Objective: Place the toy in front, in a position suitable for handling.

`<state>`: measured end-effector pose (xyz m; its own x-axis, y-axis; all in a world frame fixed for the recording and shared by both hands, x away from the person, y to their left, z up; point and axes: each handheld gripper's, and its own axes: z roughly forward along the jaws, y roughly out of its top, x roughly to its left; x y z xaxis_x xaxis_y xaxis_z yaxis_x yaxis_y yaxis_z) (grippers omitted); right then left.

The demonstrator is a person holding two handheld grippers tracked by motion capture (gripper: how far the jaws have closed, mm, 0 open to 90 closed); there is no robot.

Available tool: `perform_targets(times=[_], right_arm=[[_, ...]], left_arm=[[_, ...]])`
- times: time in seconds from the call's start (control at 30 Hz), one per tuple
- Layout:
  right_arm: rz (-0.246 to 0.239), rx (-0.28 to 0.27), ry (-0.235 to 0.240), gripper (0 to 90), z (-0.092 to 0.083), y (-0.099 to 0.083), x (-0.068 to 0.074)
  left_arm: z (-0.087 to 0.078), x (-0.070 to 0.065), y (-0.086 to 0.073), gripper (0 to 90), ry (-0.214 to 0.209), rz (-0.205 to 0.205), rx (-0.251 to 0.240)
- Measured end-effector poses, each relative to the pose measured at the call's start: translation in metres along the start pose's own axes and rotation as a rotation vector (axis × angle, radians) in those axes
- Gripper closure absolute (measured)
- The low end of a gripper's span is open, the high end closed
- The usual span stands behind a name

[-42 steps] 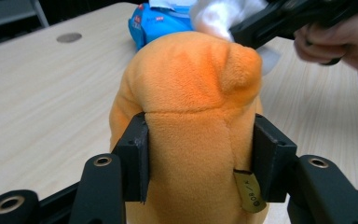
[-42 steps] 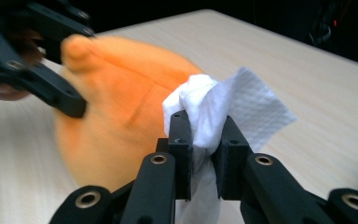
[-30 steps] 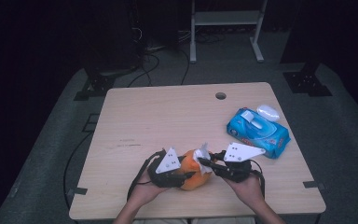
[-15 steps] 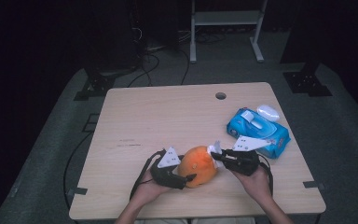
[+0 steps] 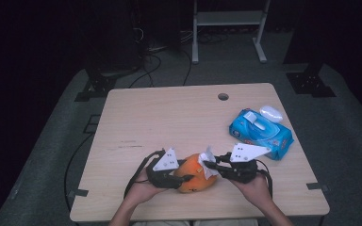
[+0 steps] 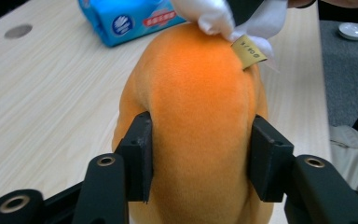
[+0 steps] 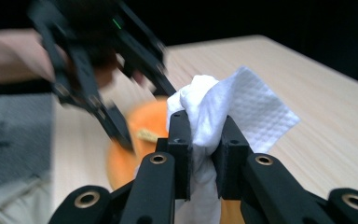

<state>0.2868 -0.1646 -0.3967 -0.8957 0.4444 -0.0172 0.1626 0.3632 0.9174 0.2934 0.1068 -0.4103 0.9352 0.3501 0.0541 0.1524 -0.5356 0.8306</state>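
Observation:
An orange plush toy (image 5: 195,175) lies near the table's front edge between both grippers. My left gripper (image 5: 181,178) has its jaws on either side of the toy (image 6: 200,107). They have just been closing, and the pads (image 6: 140,154) press into its fuzzy surface. My right gripper (image 5: 206,165) comes in from the right, shut on a crumpled white wipe (image 7: 205,107). The wipe (image 5: 209,157) rests against the toy's top, beside a small tan tag (image 6: 248,51). In the right gripper view the left gripper is blurred behind the wipe.
A blue pack of wet wipes (image 5: 261,134) lies at the right of the wooden table (image 5: 169,117), with a small white object (image 5: 271,113) just behind it. A round cable hole (image 5: 223,96) sits near the far edge. Dark floor and a metal stand surround the table.
The orange toy showed larger and higher half a second ago and now sits lower between the grippers. The wipe stays on its top. Both hands have hardly moved.

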Motion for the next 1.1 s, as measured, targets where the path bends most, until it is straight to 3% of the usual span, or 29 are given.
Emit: perform_targets(times=[0.07,0.13,0.2,0.3,0.37,0.47,0.53,0.63,0.73,0.83,0.93,1.03,1.1], right_arm=[[0.025,0.027,-0.024,78.1,0.005,-0.005,-0.005],[0.027,0.043,-0.065,78.1,0.007,-0.007,-0.009],[0.059,0.044,-0.097,78.1,0.006,-0.01,-0.017],[0.111,0.035,-0.104,78.1,0.004,-0.013,-0.024],[0.096,0.037,-0.096,78.1,0.004,-0.012,-0.021],[0.073,0.028,-0.102,78.0,0.001,-0.01,-0.019],[0.095,0.01,-0.106,78.0,-0.004,-0.01,-0.024],[0.08,0.007,-0.109,77.9,-0.01,-0.008,-0.024],[0.033,-0.01,-0.067,77.8,-0.014,-0.001,-0.015],[-0.012,-0.031,0.021,77.7,-0.017,0.006,-0.004],[-0.063,-0.021,0.165,77.7,-0.014,0.007,0.005],[-0.058,0.027,0.187,77.8,-0.004,0.002,0.005],[-0.039,0.046,0.152,77.8,0.002,-0.001,0.001]], left_arm=[[0.002,0.0,0.0,36.5,0.019,-0.023,-0.021],[0.0,-0.001,0.001,28.5,0.045,-0.019,-0.059],[-0.002,-0.001,0.002,21.5,0.073,-0.024,-0.085],[0.007,0.0,-0.002,19.3,0.082,-0.051,-0.039],[0.013,0.001,-0.005,19.2,0.063,-0.075,-0.03],[0.008,0.001,-0.006,39.3,0.053,-0.06,-0.047],[0.004,0.002,-0.006,50.4,0.038,-0.05,-0.068],[-0.001,0.003,-0.007,55.7,0.023,-0.033,-0.096],[-0.006,0.005,-0.006,57.1,-0.005,-0.019,-0.095],[-0.01,0.006,-0.006,57.8,-0.058,-0.023,-0.103],[-0.011,0.007,-0.008,57.4,-0.114,-0.036,-0.105],[-0.009,0.007,-0.009,52.6,-0.11,-0.047,-0.095],[-0.01,0.006,-0.008,39.8,-0.054,-0.045,-0.112]])
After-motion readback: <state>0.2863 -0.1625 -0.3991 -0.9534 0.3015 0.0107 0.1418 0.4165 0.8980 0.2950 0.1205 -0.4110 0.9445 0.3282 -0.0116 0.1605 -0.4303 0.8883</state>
